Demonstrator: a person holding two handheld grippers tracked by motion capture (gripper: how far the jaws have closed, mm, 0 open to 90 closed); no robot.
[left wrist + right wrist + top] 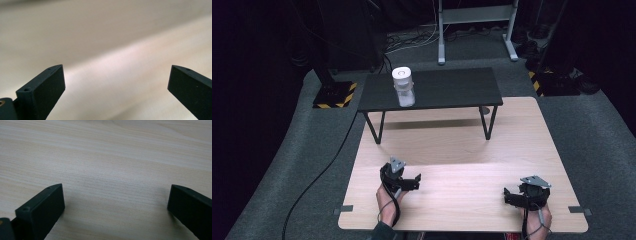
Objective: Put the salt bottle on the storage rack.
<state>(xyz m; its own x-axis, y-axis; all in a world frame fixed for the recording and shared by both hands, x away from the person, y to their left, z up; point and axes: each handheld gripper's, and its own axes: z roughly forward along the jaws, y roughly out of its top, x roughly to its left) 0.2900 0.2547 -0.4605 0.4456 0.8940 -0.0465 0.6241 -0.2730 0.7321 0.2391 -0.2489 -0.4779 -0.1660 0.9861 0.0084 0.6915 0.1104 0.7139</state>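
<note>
A person sits at a light wooden table (pixel 462 150), holding a two-jaw gripper in each hand near its front edge. The left gripper (pixel 414 181) rests low on the wood at the left, its tips aimed inward toward the table's middle. The right gripper (pixel 508 194) rests at the right, its tips aimed inward too. In both gripper views the black jaws stand wide apart with nothing but bare wood grain between them, so neither claw holds anything.

The only object within reach is a white bottle (pixel 404 86), with a round white cap and a clear lower body. It stands upright on a low black shelf (pixel 447 87) at the far end of the table, toward the shelf's left side, well apart from both grippers.

The step in hand looks like a first reach for the bottle. The left gripper sits more nearly in line with it and seems the better choice. To do this well, it should lift clear of the wood, travel forward above the shelf's front edge, keep its jaws spread, and close on the body below the cap, squarely and gently, so the tall bottle does not tip.
</note>
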